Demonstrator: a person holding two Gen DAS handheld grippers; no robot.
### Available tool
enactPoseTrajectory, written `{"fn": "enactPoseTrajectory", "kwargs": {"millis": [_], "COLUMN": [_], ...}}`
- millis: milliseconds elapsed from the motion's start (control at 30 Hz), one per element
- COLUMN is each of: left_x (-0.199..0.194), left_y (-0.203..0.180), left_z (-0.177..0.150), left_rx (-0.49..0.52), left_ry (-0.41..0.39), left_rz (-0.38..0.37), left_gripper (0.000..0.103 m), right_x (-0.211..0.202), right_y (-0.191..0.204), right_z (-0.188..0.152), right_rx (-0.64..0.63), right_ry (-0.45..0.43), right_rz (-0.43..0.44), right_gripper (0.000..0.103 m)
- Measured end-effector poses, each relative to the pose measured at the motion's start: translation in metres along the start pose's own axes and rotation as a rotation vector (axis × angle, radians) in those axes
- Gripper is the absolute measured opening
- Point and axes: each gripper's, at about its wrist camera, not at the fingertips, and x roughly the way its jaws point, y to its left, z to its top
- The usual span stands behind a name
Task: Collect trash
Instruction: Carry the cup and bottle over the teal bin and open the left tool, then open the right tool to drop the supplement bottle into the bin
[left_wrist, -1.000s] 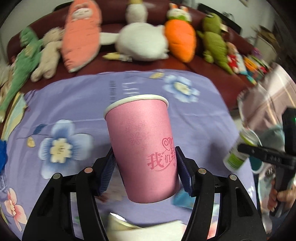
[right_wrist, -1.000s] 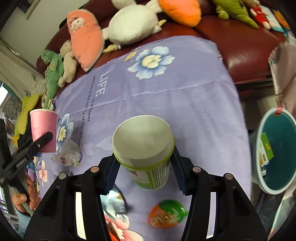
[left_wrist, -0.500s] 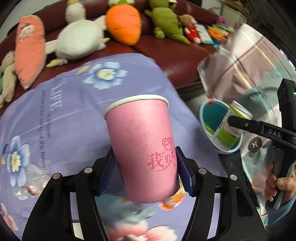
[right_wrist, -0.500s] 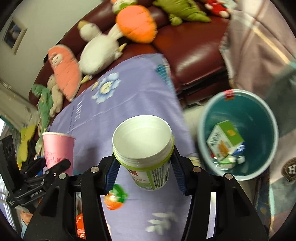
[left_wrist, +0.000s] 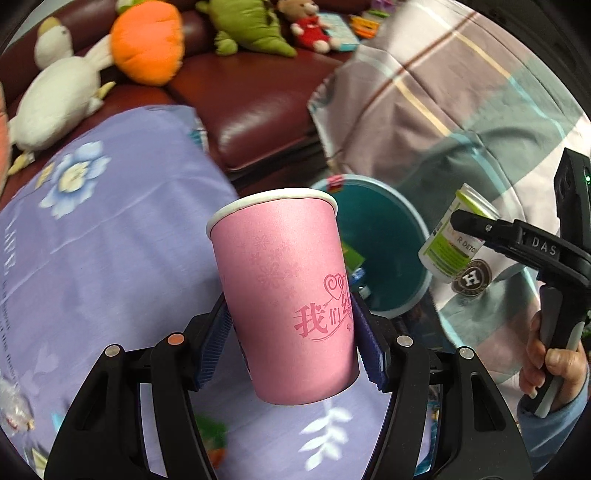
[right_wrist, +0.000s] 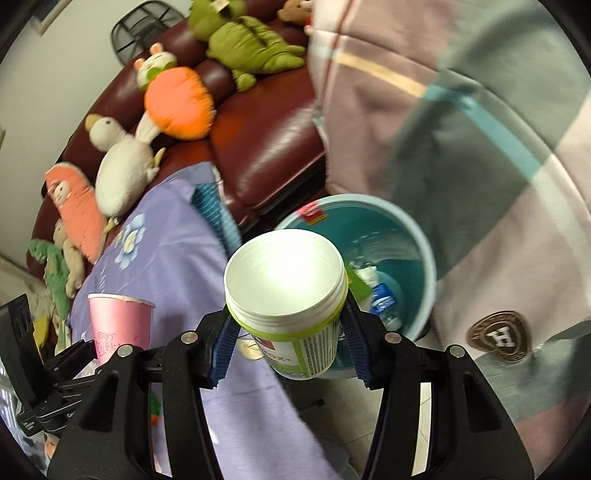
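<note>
My left gripper (left_wrist: 291, 336) is shut on a pink paper cup (left_wrist: 284, 288), held upright above the right edge of the purple flowered cloth (left_wrist: 103, 236). My right gripper (right_wrist: 288, 343) is shut on a white tub with a green band (right_wrist: 288, 291), open end facing the camera, held just before the rim of a teal trash bin (right_wrist: 417, 243). The bin also shows in the left wrist view (left_wrist: 388, 243), behind the cup, with a carton and wrappers inside. The tub (left_wrist: 458, 236) and right gripper show at the right of that view; the pink cup (right_wrist: 118, 325) shows at the left of the right wrist view.
A dark red sofa (left_wrist: 258, 96) with plush toys, an orange carrot (left_wrist: 147, 40) and a white duck (left_wrist: 59, 96), runs behind the table. A plaid blanket (left_wrist: 443, 92) hangs beside the bin. Small wrappers (left_wrist: 210, 439) lie on the cloth near my left gripper.
Both grippers have swung right, from over the table toward the trash bin, each still holding its cup. The tub is now at the bin's rim.
</note>
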Motion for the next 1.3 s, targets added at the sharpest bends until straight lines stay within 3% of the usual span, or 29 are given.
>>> {"fn": "enactPoseTrajectory", "kwargs": {"millis": [533, 733, 1033, 1067, 1167, 1300], "left_x": [0.074, 0.087, 0.084, 0.083, 0.078, 0.073], "left_y": [-0.056, -0.055, -0.041, -0.04, -0.035, -0.028], "left_z": [0.035, 0.034, 0.02, 0.019, 0.014, 0.007], "left_rx": [0.035, 0.016, 0.002, -0.001, -0.01, -0.031], "left_ry": [0.072, 0.085, 0.098, 0.097, 0.091, 0.09], "left_rz": [-0.079, -0.076, -0.06, -0.059, -0.061, -0.067], "left_gripper": [0.067, 0.078, 0.08, 0.08, 0.08, 0.081], "right_x": [0.01, 0.013, 0.032, 0.035, 0.043, 0.043], "right_y": [-0.048, -0.056, -0.053, -0.052, -0.054, -0.052], "right_z": [0.016, 0.018, 0.017, 0.016, 0.013, 0.01], "right_rx": [0.051, 0.059, 0.046, 0.04, 0.06, 0.065], "right_ry": [0.01, 0.016, 0.058, 0.075, 0.107, 0.115], "right_rz": [-0.051, -0.068, -0.084, -0.086, -0.078, -0.082], "right_gripper": [0.05, 0.05, 0.051, 0.052, 0.072, 0.075]}}
